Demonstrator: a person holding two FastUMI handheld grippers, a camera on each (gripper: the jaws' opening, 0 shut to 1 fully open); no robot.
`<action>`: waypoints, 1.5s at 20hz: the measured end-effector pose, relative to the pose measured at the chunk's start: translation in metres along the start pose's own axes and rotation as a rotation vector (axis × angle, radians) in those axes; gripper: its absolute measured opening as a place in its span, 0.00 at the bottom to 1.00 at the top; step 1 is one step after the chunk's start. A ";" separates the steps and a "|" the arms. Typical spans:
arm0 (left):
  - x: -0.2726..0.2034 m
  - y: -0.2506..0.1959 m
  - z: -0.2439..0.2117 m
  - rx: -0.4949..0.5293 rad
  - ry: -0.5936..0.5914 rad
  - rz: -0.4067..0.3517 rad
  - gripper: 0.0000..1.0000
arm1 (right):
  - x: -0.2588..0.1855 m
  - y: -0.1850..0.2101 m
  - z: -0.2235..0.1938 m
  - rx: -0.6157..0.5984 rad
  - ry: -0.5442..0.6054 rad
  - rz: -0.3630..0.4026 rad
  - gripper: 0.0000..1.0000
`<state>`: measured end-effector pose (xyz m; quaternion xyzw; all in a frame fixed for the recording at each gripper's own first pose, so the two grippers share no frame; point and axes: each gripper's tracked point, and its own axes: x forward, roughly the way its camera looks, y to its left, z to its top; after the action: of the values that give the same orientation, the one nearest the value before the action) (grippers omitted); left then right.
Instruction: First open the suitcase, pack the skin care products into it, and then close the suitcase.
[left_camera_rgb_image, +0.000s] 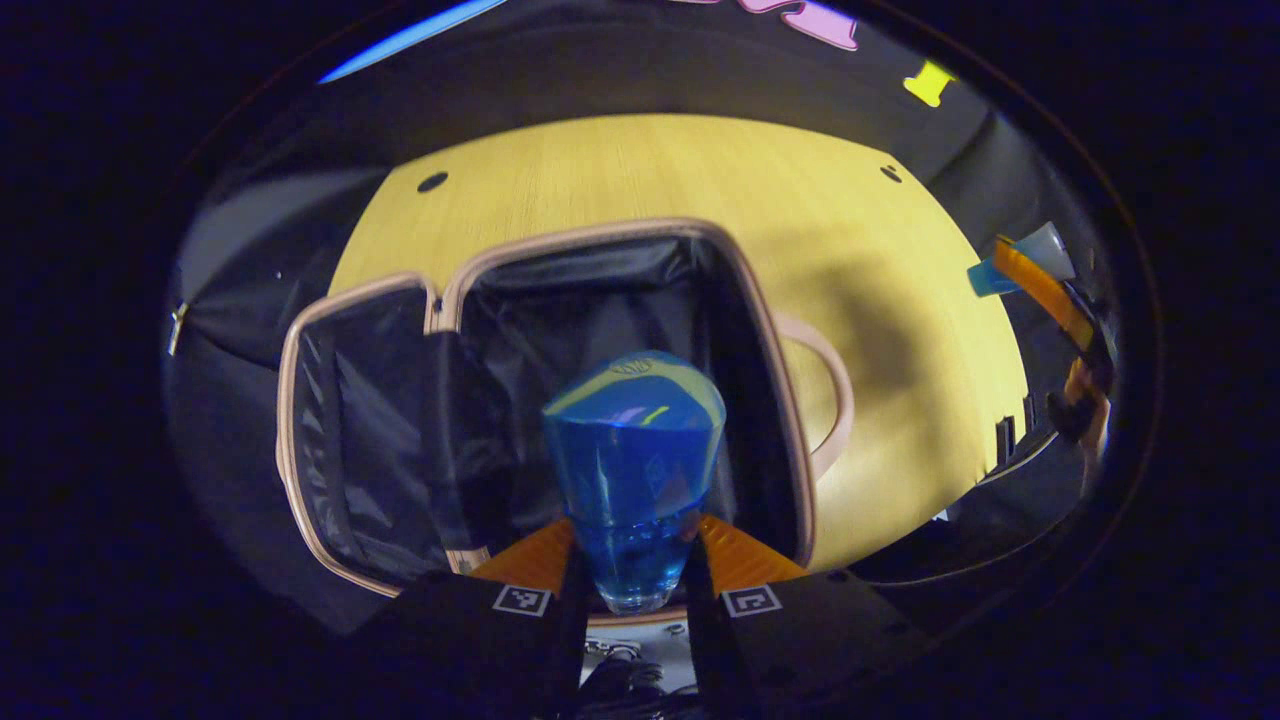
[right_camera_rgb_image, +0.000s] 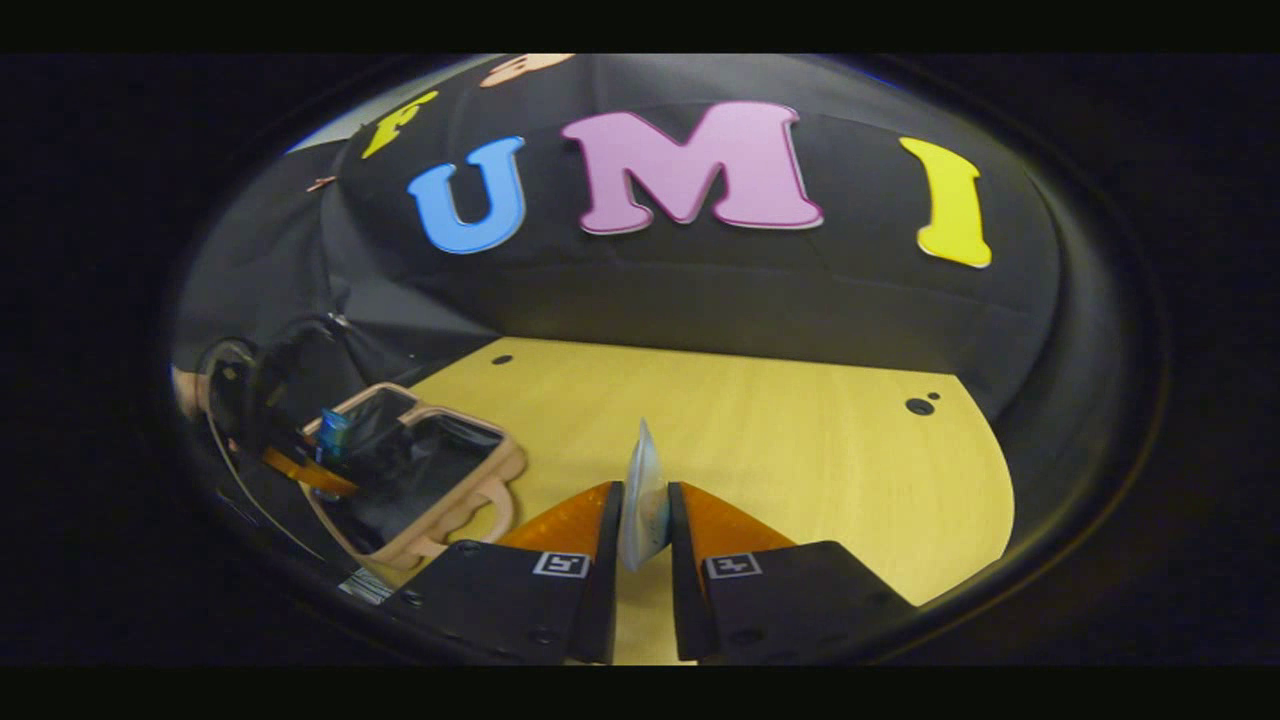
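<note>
yellow table: left hand-held gripper clamps blue bottle, right hand-held gripper pinches sachet.

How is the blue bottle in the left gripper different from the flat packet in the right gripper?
The blue bottle is bulky, rounded and see-through blue; the packet is thin, flat and pale. The bottle hangs over the open suitcase; the packet is held over bare table. Both are clamped between their gripper's fingers.

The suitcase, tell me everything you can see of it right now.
The suitcase is small, with pale pink edging and a looped handle on one side. It lies open on the yellow wooden table, its lid flap folded out flat beside the main compartment. The lining is black and shiny. The left gripper holds a blue bottle over it.
</note>
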<state>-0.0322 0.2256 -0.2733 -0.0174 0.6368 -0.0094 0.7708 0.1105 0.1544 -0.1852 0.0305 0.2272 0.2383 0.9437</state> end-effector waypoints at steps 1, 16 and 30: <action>0.011 0.012 -0.008 -0.026 0.047 0.012 0.48 | -0.004 0.014 0.003 -0.007 -0.008 0.013 0.27; 0.048 0.043 -0.015 -0.023 -0.011 0.036 0.67 | -0.011 0.146 -0.035 0.016 0.118 0.110 0.27; -0.194 0.192 -0.051 -0.269 -0.631 0.085 0.95 | 0.101 0.314 -0.184 0.346 0.720 0.247 0.21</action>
<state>-0.1199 0.4235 -0.1002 -0.0944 0.3629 0.1129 0.9201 -0.0288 0.4699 -0.3396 0.1303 0.5738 0.3034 0.7495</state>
